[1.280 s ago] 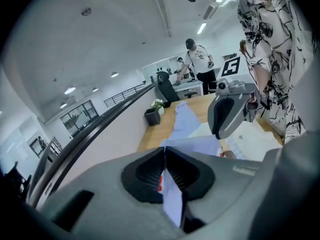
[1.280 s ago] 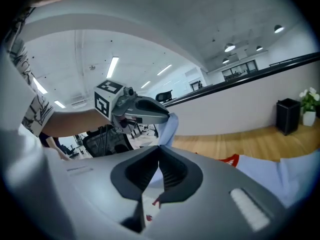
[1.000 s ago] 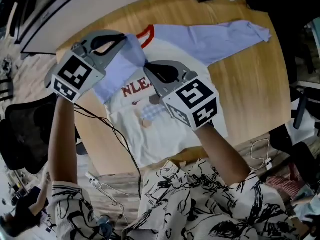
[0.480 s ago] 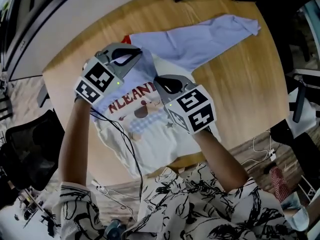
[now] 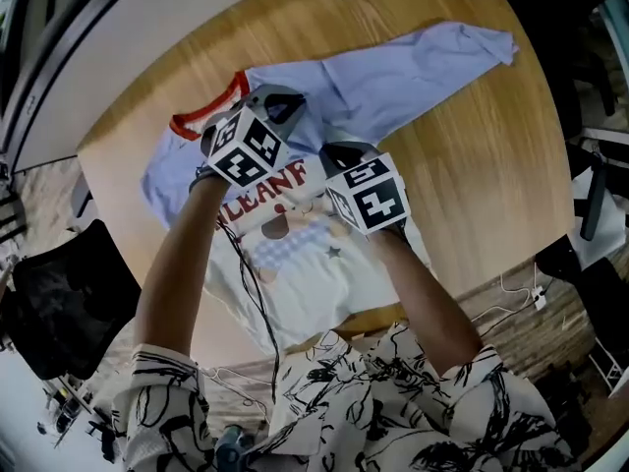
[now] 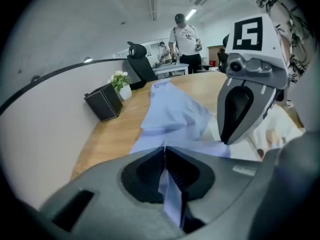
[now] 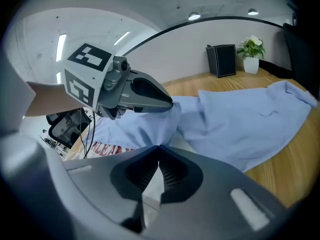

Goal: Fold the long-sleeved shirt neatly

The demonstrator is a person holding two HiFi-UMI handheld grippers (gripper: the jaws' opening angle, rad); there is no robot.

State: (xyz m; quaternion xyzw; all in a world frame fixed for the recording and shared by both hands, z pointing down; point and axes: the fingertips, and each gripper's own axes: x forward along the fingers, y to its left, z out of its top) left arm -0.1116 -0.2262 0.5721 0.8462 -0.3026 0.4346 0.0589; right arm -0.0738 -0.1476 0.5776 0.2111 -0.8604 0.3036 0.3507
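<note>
I see the long-sleeved shirt (image 5: 295,264) lying front-up on the wooden worktop (image 5: 491,165), its hem at the near edge and its red collar (image 5: 206,106) toward the far left. The body is white with red lettering (image 5: 270,180) and a checked picture below it; the sleeves are pale blue. 1 sleeve (image 5: 413,67) stretches out to the far right, rumpled at the cuff. The other sleeve (image 5: 162,175) is bunched at the left. The left gripper (image 5: 278,104) has its fingers clamped on a fold of blue cloth over the chest, and just beside it the right gripper (image 5: 339,151) has its fingers pinched on pale cloth.
</note>
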